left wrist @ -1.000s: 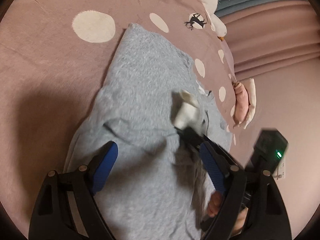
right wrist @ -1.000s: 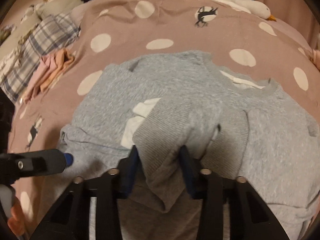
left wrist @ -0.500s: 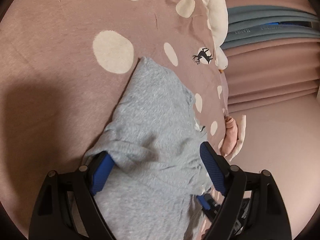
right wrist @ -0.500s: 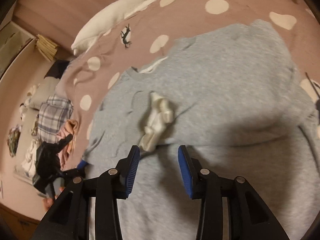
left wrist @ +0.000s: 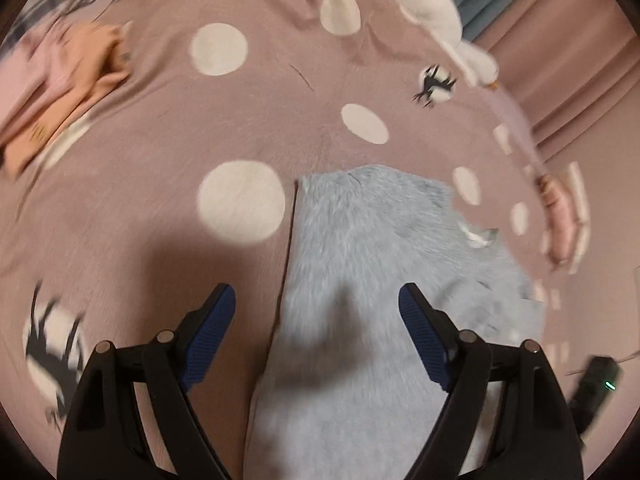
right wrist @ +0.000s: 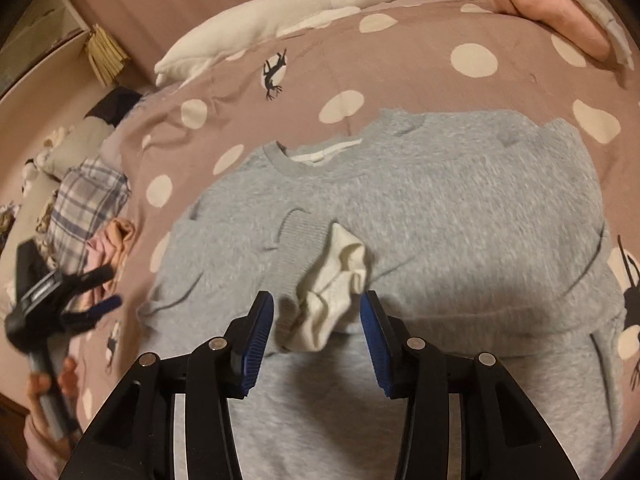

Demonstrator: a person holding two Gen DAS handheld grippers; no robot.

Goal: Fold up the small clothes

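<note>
A small grey sweatshirt [right wrist: 440, 200] lies flat on the pink polka-dot bedspread [right wrist: 400, 64], neck toward the far left. One sleeve is folded over its middle, its ribbed cuff [right wrist: 298, 240] showing a white lining [right wrist: 332, 280]. My right gripper [right wrist: 318, 320] is open and empty, just above that cuff. The sweatshirt also shows in the left wrist view [left wrist: 380, 280], blurred. My left gripper [left wrist: 316, 312] is open and empty, above the sweatshirt's left edge; it also shows in the right wrist view [right wrist: 80, 300], off the garment's left side.
A white goose plush [right wrist: 280, 12] lies along the far edge of the bed. Pink clothes [right wrist: 540, 4] sit at the far right. Plaid [right wrist: 84, 208] and peach garments [right wrist: 116, 240] are piled at the left, the peach ones also in the left wrist view [left wrist: 68, 80].
My right gripper let go of the sleeve cuff, which now lies folded on the sweatshirt. My left gripper swung left, off the garment toward its edge.
</note>
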